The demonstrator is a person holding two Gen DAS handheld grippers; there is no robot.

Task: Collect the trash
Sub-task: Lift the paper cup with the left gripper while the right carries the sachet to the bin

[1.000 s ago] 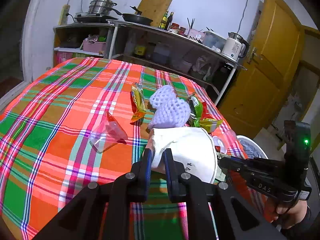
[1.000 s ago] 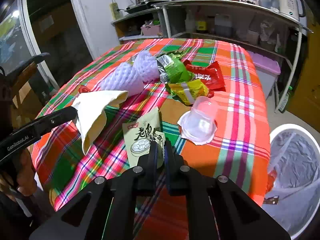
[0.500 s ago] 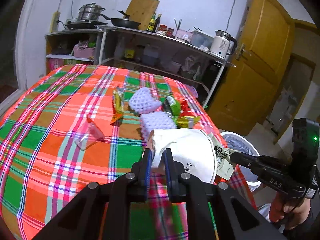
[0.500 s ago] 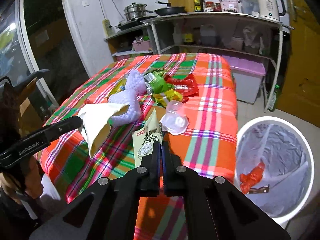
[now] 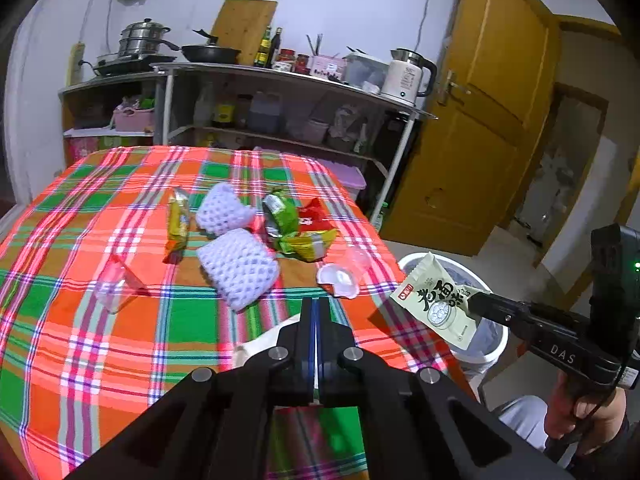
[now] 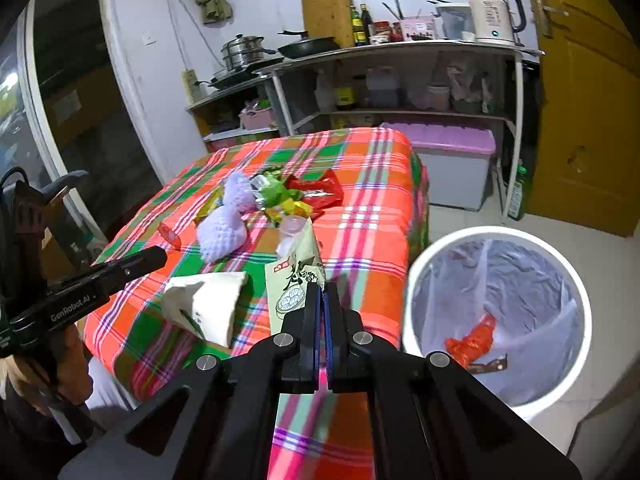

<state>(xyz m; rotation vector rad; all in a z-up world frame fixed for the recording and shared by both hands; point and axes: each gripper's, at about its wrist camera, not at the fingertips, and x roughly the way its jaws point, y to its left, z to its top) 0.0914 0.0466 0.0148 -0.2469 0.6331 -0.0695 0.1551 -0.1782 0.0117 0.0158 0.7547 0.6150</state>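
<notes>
From my left wrist camera, the left gripper (image 5: 315,308) has its jaws pressed together, and only a sliver of the white paper cup (image 5: 264,338) peeks out beneath and to the left of them, so from here I cannot tell whether it is clamped. Beyond lies the plaid tablecloth (image 5: 80,320) with two white foam fruit nets (image 5: 238,266), a yellow wrapper (image 5: 178,222), a green packet (image 5: 280,212), a red packet (image 5: 314,216) and a clear plastic cup with its lid (image 5: 340,280). Off to the right, the right gripper (image 5: 472,300) pinches a pale green snack bag (image 5: 438,300) by its edge, held in the air past the table edge and in front of the white trash bin (image 5: 492,348).

My right wrist camera fills in what that view hides. The cup (image 6: 208,304) is plainly visible here, tilted on its side in the air over the near table edge, though the left gripper (image 6: 160,256) tip sits just beside it and the contact itself is not clear. The right gripper (image 6: 322,292) is closed on the bottom of the snack bag (image 6: 294,280), which stands up from the jaws. The bin (image 6: 416,300) interior shows too: a translucent liner with an orange wrapper (image 6: 472,340) lying at the bottom.
</notes>
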